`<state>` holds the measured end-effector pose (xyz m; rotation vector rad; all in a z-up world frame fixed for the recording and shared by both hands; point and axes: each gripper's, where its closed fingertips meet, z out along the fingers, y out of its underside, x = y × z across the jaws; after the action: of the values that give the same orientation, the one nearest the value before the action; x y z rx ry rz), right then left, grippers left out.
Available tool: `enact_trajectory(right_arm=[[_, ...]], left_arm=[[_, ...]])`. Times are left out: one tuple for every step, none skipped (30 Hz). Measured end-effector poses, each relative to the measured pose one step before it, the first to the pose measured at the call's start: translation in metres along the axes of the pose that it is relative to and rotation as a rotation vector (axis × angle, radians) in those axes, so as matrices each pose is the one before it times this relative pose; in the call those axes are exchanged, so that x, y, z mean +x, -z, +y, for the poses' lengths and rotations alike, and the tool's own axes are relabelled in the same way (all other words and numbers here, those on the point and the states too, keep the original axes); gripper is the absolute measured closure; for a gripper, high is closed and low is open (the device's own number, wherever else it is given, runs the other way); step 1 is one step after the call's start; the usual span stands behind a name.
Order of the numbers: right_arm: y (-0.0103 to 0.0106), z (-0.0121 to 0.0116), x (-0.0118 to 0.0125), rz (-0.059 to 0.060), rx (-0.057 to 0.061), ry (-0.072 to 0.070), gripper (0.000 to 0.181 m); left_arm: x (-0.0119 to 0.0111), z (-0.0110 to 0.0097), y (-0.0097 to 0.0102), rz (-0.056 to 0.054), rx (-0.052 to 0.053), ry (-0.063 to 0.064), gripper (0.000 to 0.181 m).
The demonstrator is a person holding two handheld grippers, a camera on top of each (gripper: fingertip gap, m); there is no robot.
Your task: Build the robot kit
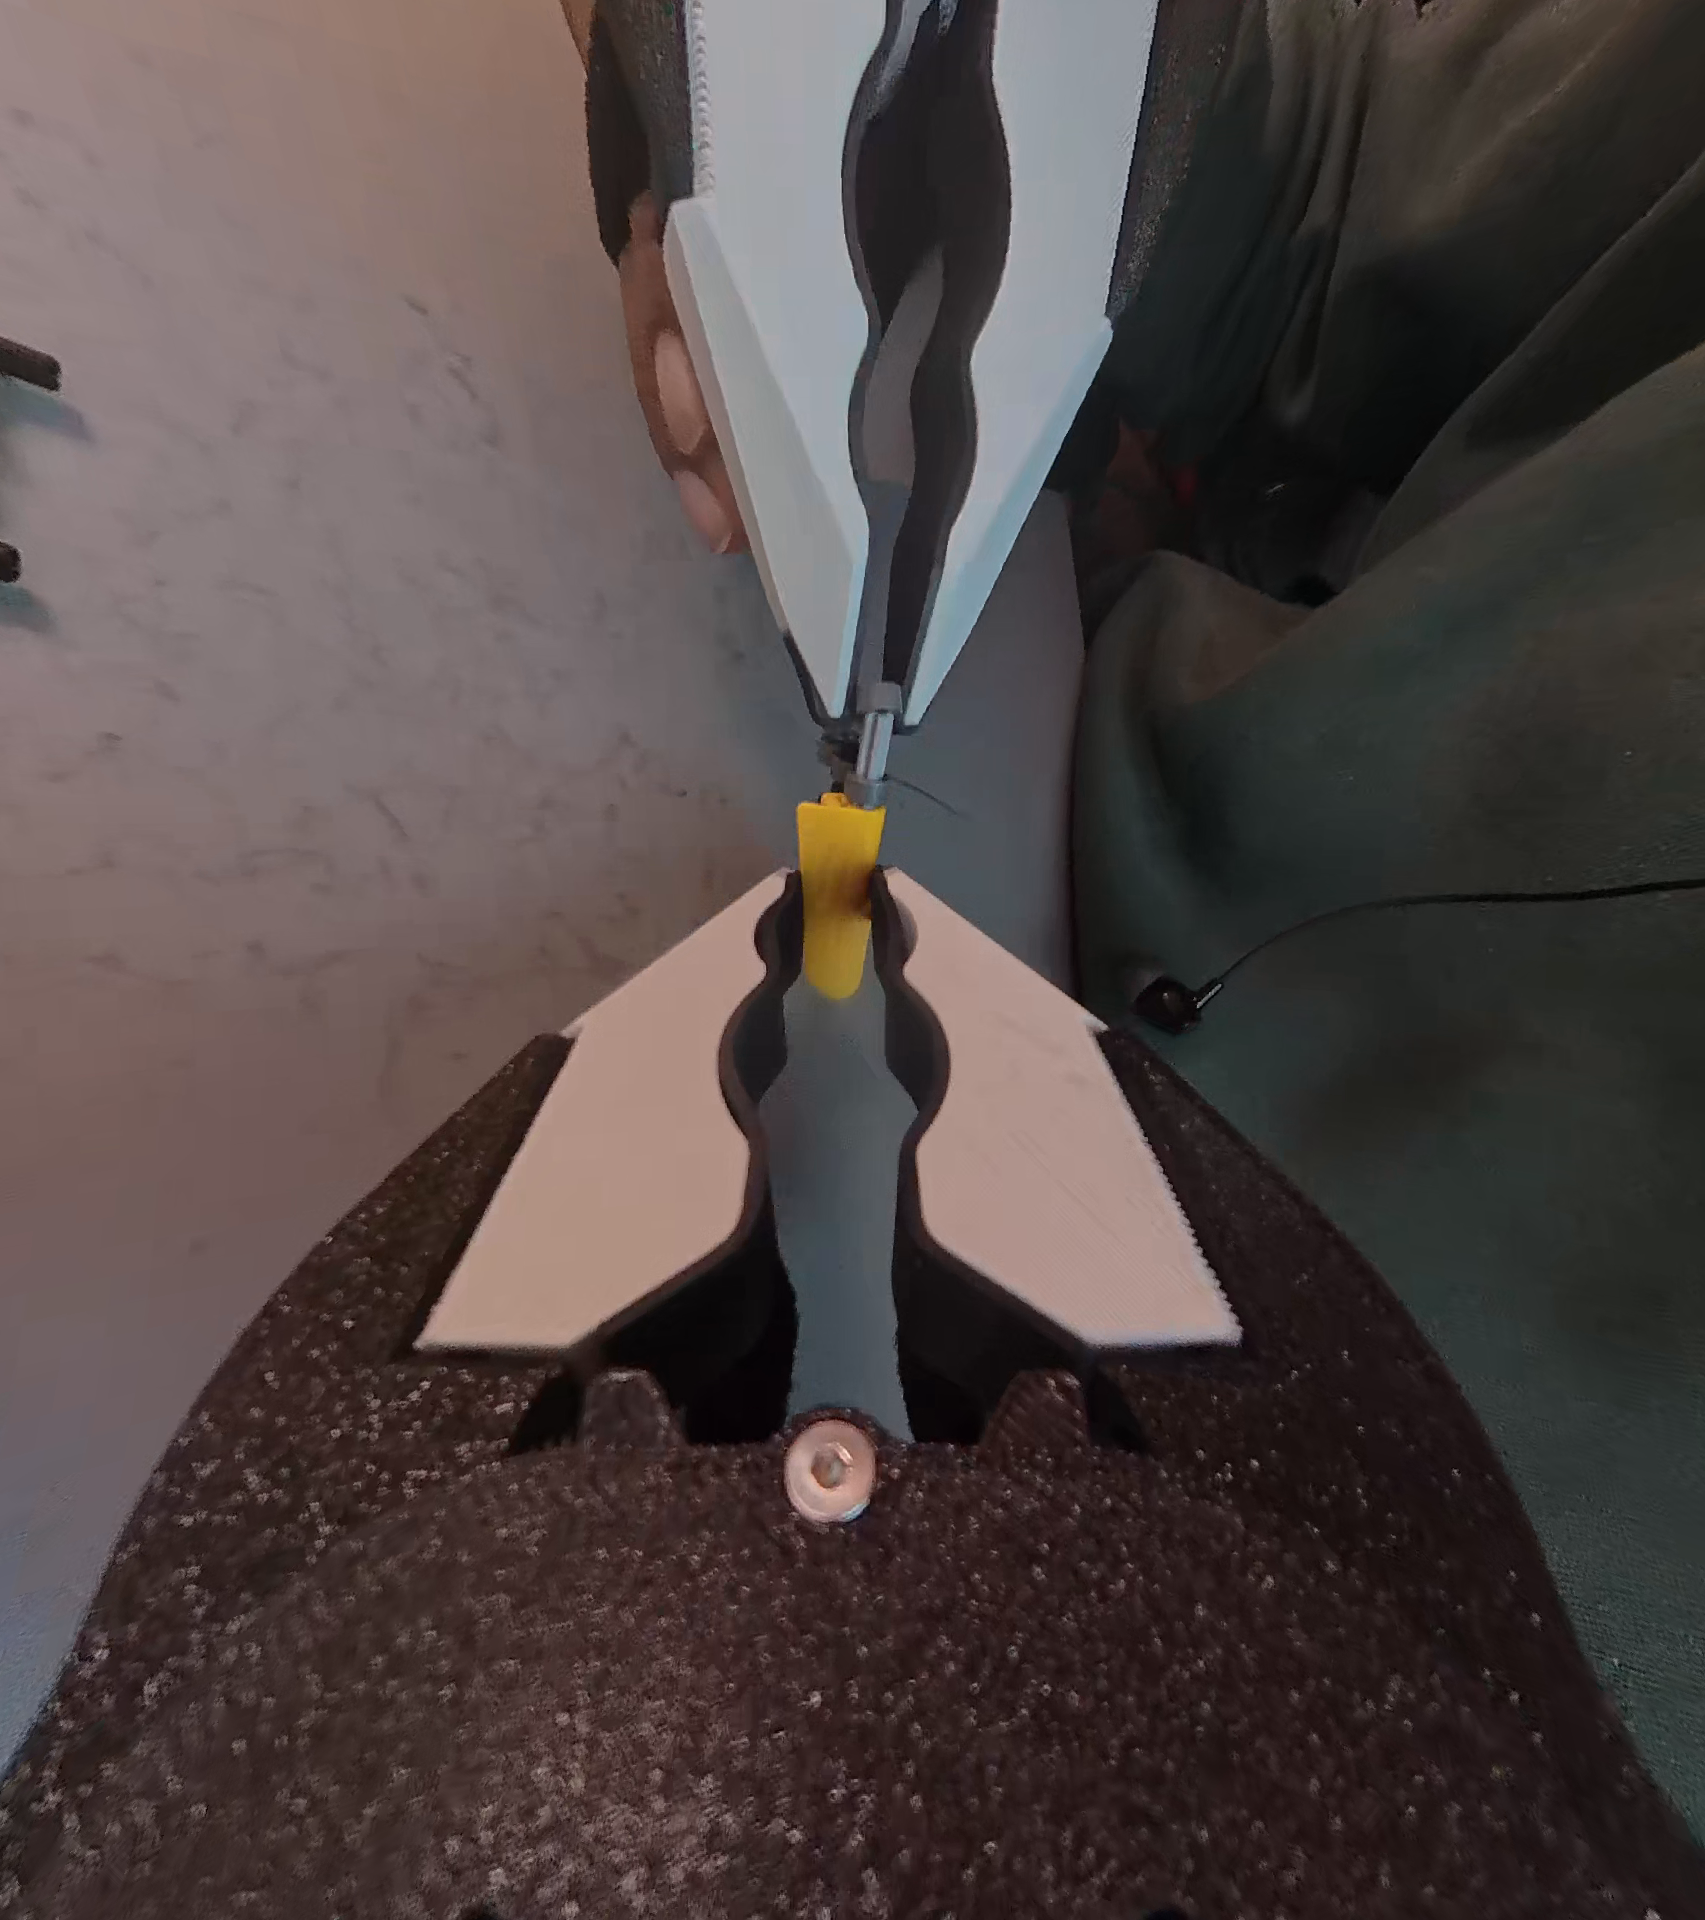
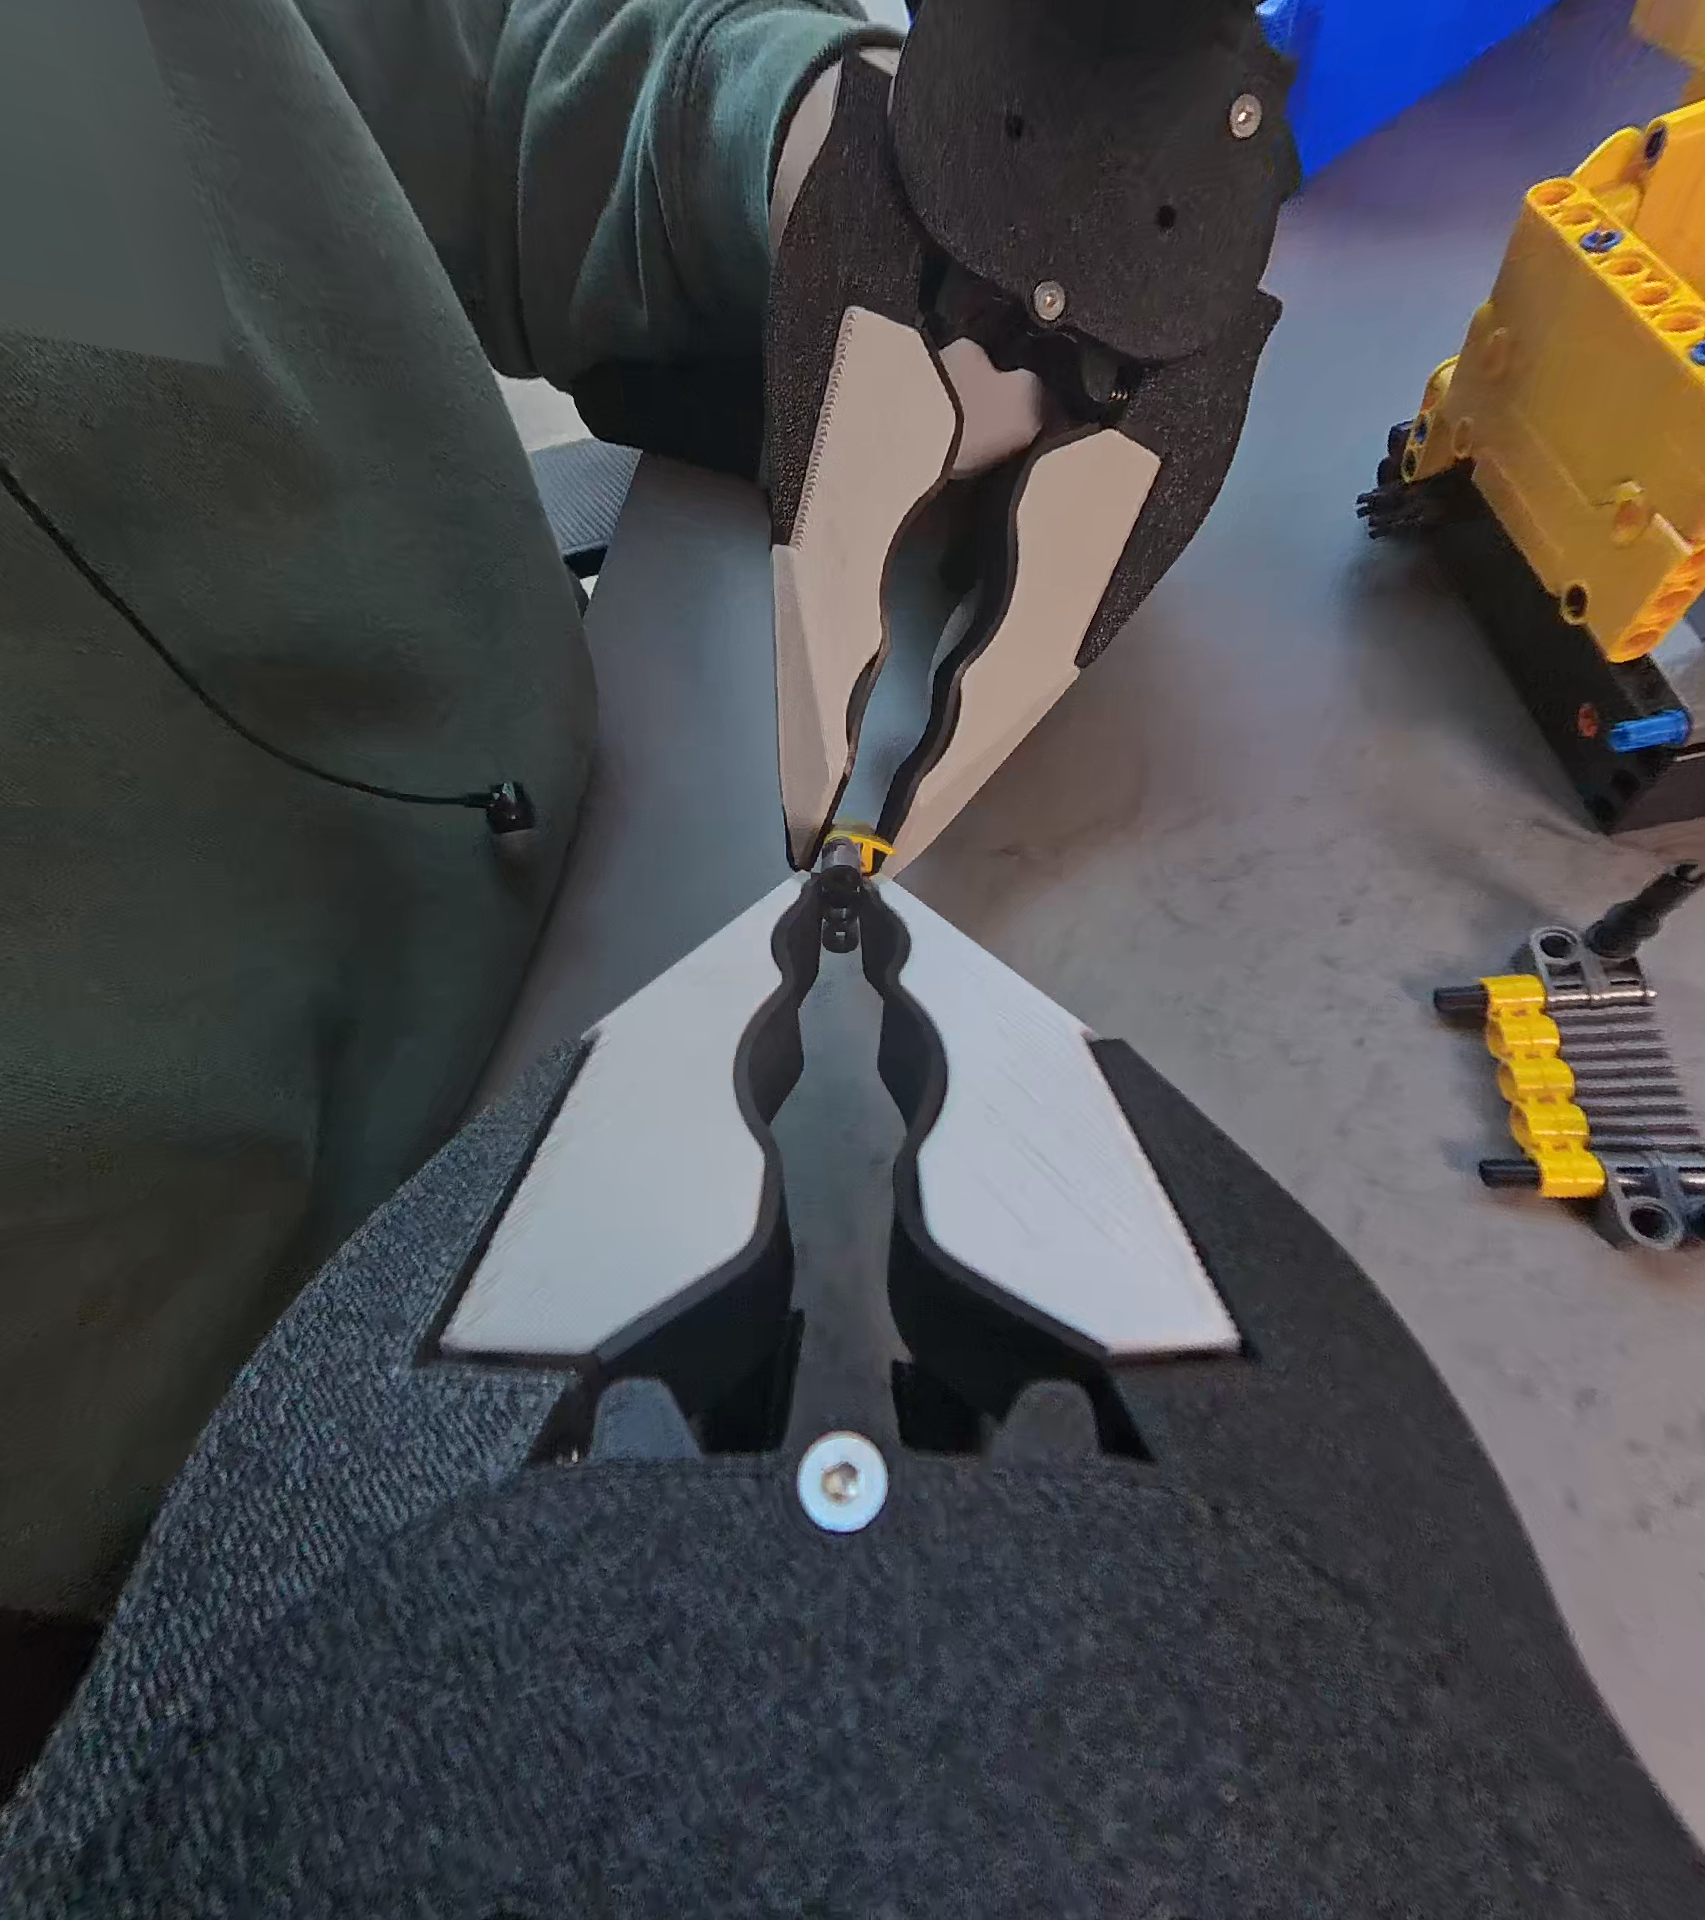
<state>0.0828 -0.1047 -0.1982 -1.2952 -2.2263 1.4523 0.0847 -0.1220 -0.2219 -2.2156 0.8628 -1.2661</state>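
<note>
Left tool: grainy matt black body, white ribbed printed-plastic fingers, shiny metal screw. Yellow piece in its tips: smooth plastic. Desk: matt mottled grey, stone-look. Sleeve: soft dark green cloth. Yellow model: glossy plastic.

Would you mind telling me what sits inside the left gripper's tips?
The left gripper is shut on a small yellow plastic connector piece. Its top end meets a grey-and-black pin held by the right gripper. The clamped sides are hidden.
</note>
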Motion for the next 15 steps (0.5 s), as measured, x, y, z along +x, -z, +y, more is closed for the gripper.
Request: enact_trajectory(right_arm=[[-0.00043,0.00124,-0.00092,-0.0016,-0.0136,0.0034,0.175],[-0.00097,0.00278,-0.00012,0.0039,-0.0255,0.0067,0.175],[-0.00087,0.00214,-0.00026,0.0056,-0.0259,0.0113,0.175],[-0.00063,0.00069,-0.00046,0.0034,-0.0206,0.0119,0.175],[-0.00067,0.00153,-0.00007,0.0040,-0.0285,0.0127,0.175],[-0.00105,0.00188,0.00020,0.0075,-0.0320,0.0158,0.175],[-0.00145,0.00099,-0.00038,0.0054,-0.0272,0.0189,0.175],[-0.00121,0.00007,-0.00035,0.0058,-0.0193,0.0149,0.175],[-0.00079,0.00064,0.00029,0.0074,-0.0171,0.0092,0.175],[-0.00054,0.00071,0.00059,0.0096,-0.0111,0.0055,0.175],[-0.00063,0.00118,0.00046,0.0093,-0.0114,0.0040,0.175],[-0.00074,0.00079,0.00013,0.0097,-0.0084,0.0060,0.175],[-0.00057,0.00008,-0.00056,0.0051,-0.0044,0.0050,0.175],[-0.00057,0.00023,-0.00093,0.0018,-0.0052,0.0041,0.175],[-0.00061,0.00080,0.00026,0.0095,-0.0106,0.0058,0.176]], left_arm=[[0.00016,0.00115,-0.00057,-0.0042,-0.0132,-0.0034,0.170],[-0.00037,0.00147,-0.00025,-0.0089,-0.0154,-0.0030,0.170],[-0.00082,0.00132,-0.00026,-0.0101,-0.0142,-0.0022,0.170],[-0.00045,0.00096,-0.00052,-0.0096,-0.0135,-0.0021,0.170],[-0.00072,0.00111,-0.00050,-0.0139,-0.0169,-0.0039,0.170],[-0.00127,0.00148,-0.00056,-0.0192,-0.0214,-0.0070,0.170],[-0.00110,0.00167,-0.00060,-0.0169,-0.0238,-0.0071,0.170],[-0.00064,0.00148,-0.00045,-0.0111,-0.0201,-0.0047,0.170],[-0.00042,0.00098,-0.00016,-0.0067,-0.0135,0.0001,0.170],[-0.00056,0.00049,0.00033,-0.0032,-0.0084,0.0047,0.170],[-0.00064,0.00032,0.00062,-0.0025,-0.0061,0.0047,0.170],[-0.00046,0.00030,0.00037,-0.0025,-0.0069,0.0011,0.170],[-0.00006,0.00042,-0.00020,-0.0031,-0.0084,-0.0055,0.171],[0.00030,0.00068,-0.00054,-0.0031,-0.0096,-0.0072,0.171],[-0.00028,0.00038,-0.00032,-0.0049,-0.0074,-0.0053,0.171]])
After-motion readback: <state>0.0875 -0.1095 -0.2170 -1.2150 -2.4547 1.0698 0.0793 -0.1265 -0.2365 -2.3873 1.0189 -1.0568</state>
